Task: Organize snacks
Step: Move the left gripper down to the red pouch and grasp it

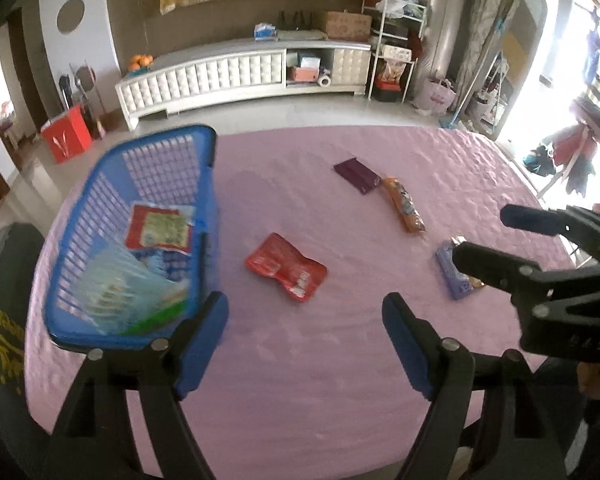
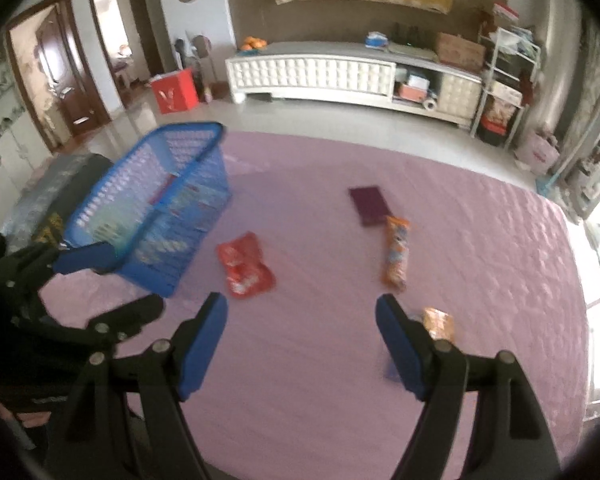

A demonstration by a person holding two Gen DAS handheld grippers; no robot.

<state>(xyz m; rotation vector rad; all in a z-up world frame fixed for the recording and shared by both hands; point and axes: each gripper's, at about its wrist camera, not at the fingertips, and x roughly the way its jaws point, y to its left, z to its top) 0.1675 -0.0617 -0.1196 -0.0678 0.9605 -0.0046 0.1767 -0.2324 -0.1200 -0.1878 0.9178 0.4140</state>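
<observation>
Both hand-held grippers hang with jaws spread wide and empty over a surface covered in pink quilted cloth (image 1: 340,360). The left hand-held gripper (image 1: 305,344) hovers just beside the near corner of a blue plastic basket (image 1: 80,320), touching nothing, while the right hand-held gripper (image 2: 301,342) is poised above bare cloth, a blue-and-orange snack pack (image 2: 438,322) lying partly hidden behind its right finger. Loose on the cloth are a red snack pouch (image 1: 286,266), an orange packet (image 1: 404,204) and a dark purple packet (image 1: 356,174), the last two nearly touching end to end. The left wrist view looks down into the basket, where a red-bordered packet (image 1: 158,226) and a clear bag (image 1: 128,288) already lie; the right wrist view shows only the basket's slatted side. The left view also takes in the right gripper from the side, above the blue snack pack.
</observation>
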